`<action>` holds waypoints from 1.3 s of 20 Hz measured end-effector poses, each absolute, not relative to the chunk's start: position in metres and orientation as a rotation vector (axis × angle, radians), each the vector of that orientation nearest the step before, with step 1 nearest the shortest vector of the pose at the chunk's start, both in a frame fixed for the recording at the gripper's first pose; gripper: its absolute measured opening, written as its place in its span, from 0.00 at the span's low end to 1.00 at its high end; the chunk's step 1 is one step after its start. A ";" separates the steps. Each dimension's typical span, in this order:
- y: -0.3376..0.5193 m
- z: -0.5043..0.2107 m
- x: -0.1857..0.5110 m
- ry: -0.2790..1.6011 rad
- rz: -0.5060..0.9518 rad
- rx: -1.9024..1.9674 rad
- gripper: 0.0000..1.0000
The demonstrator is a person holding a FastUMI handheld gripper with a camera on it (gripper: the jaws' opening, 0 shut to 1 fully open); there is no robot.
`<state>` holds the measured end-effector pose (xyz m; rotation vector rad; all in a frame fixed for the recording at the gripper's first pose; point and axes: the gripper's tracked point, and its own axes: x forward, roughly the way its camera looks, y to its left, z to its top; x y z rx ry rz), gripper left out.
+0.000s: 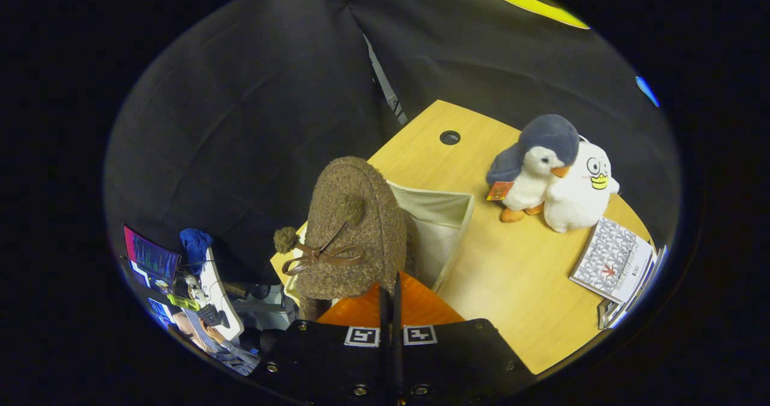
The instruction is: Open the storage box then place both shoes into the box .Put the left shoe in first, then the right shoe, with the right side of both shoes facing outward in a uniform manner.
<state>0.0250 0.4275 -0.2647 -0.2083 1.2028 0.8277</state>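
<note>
1. A person sits at a desk with a screen beyond the counter's left edge, low and far off.
2. The shoe is a brown, woolly bootie with a thin brown ribbon bow and two pom-poms on its front. It hangs toe-up just ahead of the gripper's fingers, over the left part of the storage box.
3. The gripper points forward and down at the counter, its two fingers pressed together with only a thin slit between them. They appear clenched on the shoe's lower edge, though the exact contact is hidden behind the fingers.
4. The storage box is a beige fabric bin, open at the top, standing on the counter just behind and to the right of the shoe.
5. A plush penguin and a white plush duck stand touching each other, well right of the box.
6. A patterned booklet lies on a small stack just in front of the duck.
</note>
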 end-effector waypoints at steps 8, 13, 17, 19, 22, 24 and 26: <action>0.453 -0.303 0.035 1.245 0.809 -0.309 0.00; 0.458 -0.322 0.038 1.243 0.802 -0.380 0.01; 0.463 -0.303 0.040 1.184 0.831 -0.301 0.26; 0.451 -0.284 0.049 1.105 0.809 -0.282 0.38; 0.425 -0.243 0.044 1.006 0.760 -0.218 0.42; 0.393 -0.215 0.044 0.924 0.689 -0.170 0.42; 0.350 -0.188 0.042 0.827 0.579 -0.133 0.42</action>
